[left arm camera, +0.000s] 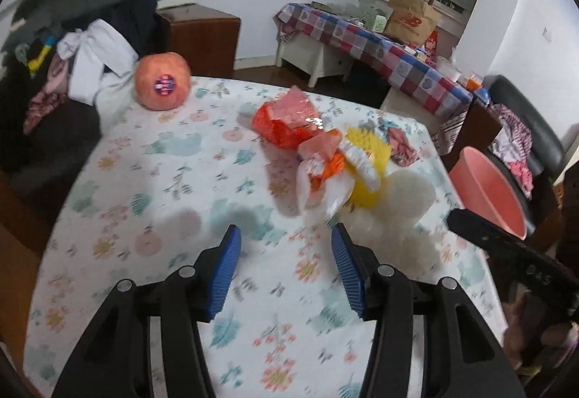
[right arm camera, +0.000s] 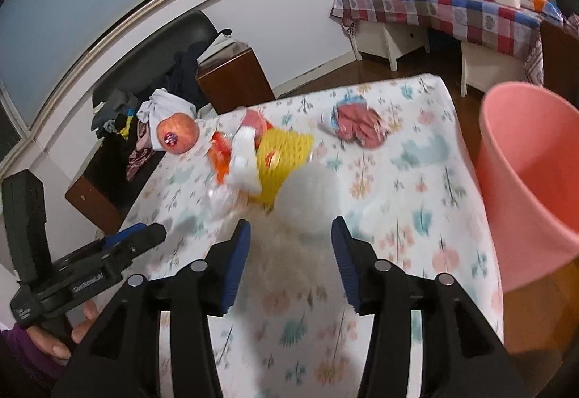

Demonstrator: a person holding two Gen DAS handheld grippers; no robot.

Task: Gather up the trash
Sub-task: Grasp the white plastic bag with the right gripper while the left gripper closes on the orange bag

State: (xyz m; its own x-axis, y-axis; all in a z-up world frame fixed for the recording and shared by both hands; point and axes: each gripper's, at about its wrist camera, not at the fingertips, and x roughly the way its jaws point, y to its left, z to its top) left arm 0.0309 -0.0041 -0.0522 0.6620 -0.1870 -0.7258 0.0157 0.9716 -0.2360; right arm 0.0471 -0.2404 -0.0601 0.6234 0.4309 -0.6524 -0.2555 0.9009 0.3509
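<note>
From the left wrist, a floral-clothed worktop (left arm camera: 152,181) fills a cluttered room, with a checked-cloth table against the far wall and a pink bin (left arm camera: 488,188) standing off its right edge. The trash pile (left arm camera: 318,152) of orange wrappers, yellow foam net and white plastic lies ahead and slightly right of the left gripper (left arm camera: 286,253), whose fingers stand wide apart with nothing between them. A round fruit (left arm camera: 163,81) with a sticker sits well apart at the far left. The risk here, as I judge it: the light, loose wrappers may slide or scatter if a finger nudges them before closing, and the picture is blurred, so aim could be off.

From the right wrist, the same worktop (right arm camera: 416,181) runs toward the wall, the pink bin (right arm camera: 535,181) close on the right. The right gripper (right arm camera: 291,253) has its fingers apart over a soft white plastic bag (right arm camera: 311,202), which lies just beyond and partly between them; no pad visibly presses it. The yellow foam net (right arm camera: 282,152) and a red crumpled scrap (right arm camera: 358,125) lie farther off. A thin bag may slip out of a shallow pinch, or the cloth may be caught with it.
</note>
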